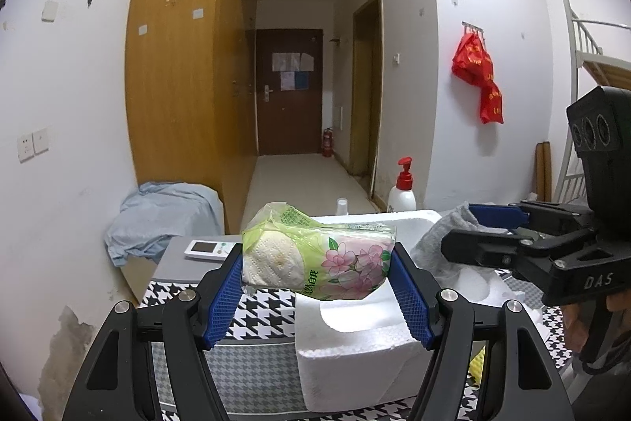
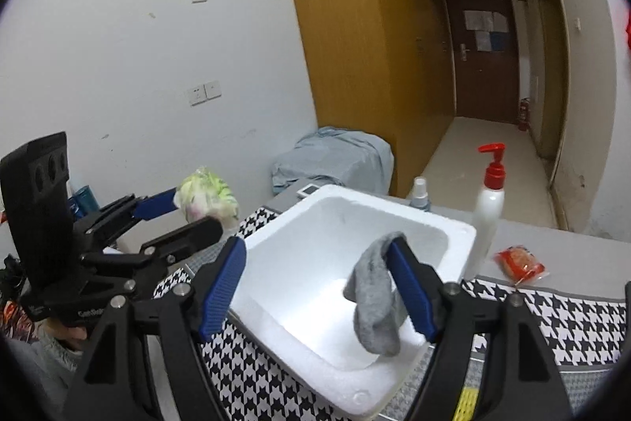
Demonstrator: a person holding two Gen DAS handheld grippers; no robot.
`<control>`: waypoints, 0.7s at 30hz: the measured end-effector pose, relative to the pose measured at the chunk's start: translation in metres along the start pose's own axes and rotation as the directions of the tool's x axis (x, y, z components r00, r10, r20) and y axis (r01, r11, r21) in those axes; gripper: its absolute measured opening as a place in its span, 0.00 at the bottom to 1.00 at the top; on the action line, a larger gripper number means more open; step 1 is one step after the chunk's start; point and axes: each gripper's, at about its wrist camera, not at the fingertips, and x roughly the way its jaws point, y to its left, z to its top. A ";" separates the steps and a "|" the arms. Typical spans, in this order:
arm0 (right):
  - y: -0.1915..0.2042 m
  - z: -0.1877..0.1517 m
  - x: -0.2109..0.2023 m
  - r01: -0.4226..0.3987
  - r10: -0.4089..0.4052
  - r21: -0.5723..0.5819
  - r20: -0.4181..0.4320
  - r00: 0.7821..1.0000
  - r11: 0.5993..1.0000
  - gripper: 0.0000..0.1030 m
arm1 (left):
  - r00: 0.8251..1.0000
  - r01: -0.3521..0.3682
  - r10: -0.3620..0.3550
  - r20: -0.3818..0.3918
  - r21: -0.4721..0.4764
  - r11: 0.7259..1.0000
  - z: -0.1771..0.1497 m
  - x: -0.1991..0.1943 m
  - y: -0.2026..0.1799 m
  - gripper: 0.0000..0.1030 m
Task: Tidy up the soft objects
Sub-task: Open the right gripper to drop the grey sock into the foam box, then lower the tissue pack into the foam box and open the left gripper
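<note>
My left gripper (image 1: 315, 275) is pinching the tissue pack (image 1: 315, 259); right gripper (image 2: 319, 287) is spread, sock (image 2: 374, 302) draped on one finger over the foam box (image 2: 299, 223).

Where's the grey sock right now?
In the right wrist view the sock hangs over the foam box, draped on the right gripper's right finger, jaws open.

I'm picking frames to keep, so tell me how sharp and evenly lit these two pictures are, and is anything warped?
Left wrist view: sharp; fisheye bends the walls and wardrobe, corners black; the tissue pack in the left tool is evenly lit. Right wrist view: softer, the same bending; glare whitens the foam box floor under the gray sock, which hangs blurred on a finger of the right tool.
</note>
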 end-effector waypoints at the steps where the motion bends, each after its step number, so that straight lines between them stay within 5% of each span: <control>1: -0.001 0.000 -0.002 -0.007 0.007 0.004 0.009 1.000 1.000 0.76 | 1.000 0.004 -0.004 -0.002 0.001 1.000 0.001 0.002 0.001 0.69; 21: -0.025 -0.012 -0.032 0.095 -0.095 0.024 0.039 0.995 0.995 0.76 | 0.994 0.096 -0.095 -0.050 0.027 0.995 0.005 0.034 -0.020 0.69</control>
